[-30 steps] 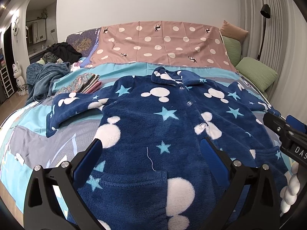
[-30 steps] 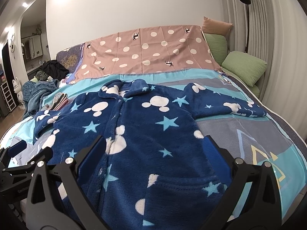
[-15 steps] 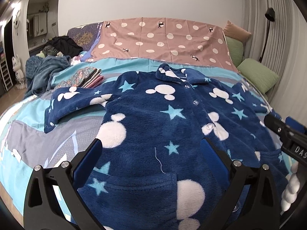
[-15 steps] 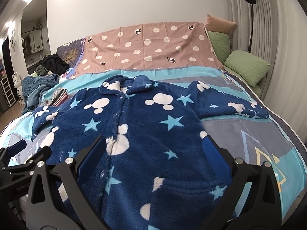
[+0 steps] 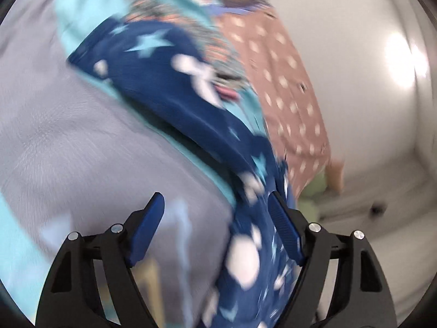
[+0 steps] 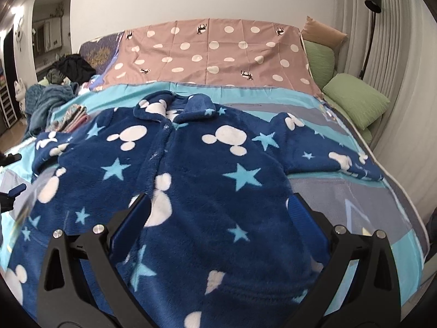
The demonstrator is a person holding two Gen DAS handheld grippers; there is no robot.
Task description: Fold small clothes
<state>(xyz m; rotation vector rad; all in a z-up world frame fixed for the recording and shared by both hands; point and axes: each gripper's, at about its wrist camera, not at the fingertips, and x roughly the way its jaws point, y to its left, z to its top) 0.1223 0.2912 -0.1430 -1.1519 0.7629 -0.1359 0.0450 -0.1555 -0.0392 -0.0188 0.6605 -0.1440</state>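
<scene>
A navy fleece pyjama top with white mouse heads and blue stars lies spread flat on the bed, front up, sleeves out to both sides. My right gripper is open and empty, just above its lower middle. The left wrist view is tilted and blurred: my left gripper is open and empty over the grey bedspread, beside the top's left sleeve. The left gripper's fingertips show at the left edge of the right wrist view.
A pink polka-dot cloth covers the head of the bed. Green pillows lie at the right by a floor lamp. A folded patterned garment and a heap of clothes lie at the left.
My left gripper has swung quickly to the left and rolled, now facing the left sleeve. My right gripper has edged forward over the top. The top has not moved.
</scene>
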